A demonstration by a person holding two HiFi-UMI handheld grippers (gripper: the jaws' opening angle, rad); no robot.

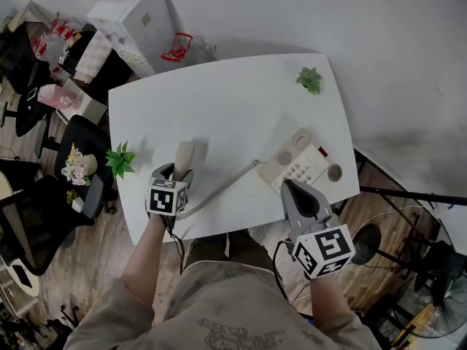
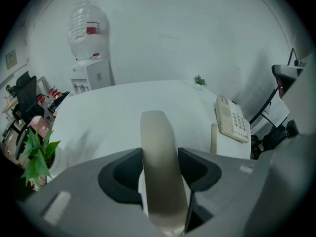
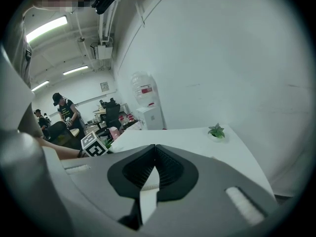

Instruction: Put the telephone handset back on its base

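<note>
Left gripper (image 1: 174, 172): fingers clamped on the handset (image 1: 184, 156), one pad on each long side, gripping about mid-body. In the left gripper view the handset (image 2: 159, 162) runs straight out between the fingers, with its far end pointing up the frame. Head view puts it left of centre, over the near-left part of the tabletop (image 1: 233, 100), tilted rather than flat.

Base (image 1: 298, 165) sits on the tabletop right of centre in head view, towards the front-right corner, keypad up, well apart from the handset. So the handset is off the base. Coiled cord (image 1: 219, 188) lies on the tabletop between the two, running from the base's left end down-left toward the left gripper.

Right gripper (image 1: 300, 194): fingers fully together, holding nothing. In the right gripper view the pads meet, and only white tabletop shows through the slot below them. In head view it's at lower right, tips just beside the base's near edge. Can't tell from this angle whether they touch it.

Other items, head view:
- small plant (image 1: 309, 79) on the tabletop, upper right
- leafy plant (image 1: 120, 159) just off the tabletop's left edge
- water dispenser (image 1: 131, 20) in the upper left of frame
- small round object (image 1: 334, 172) on the tabletop just right of the base
</note>
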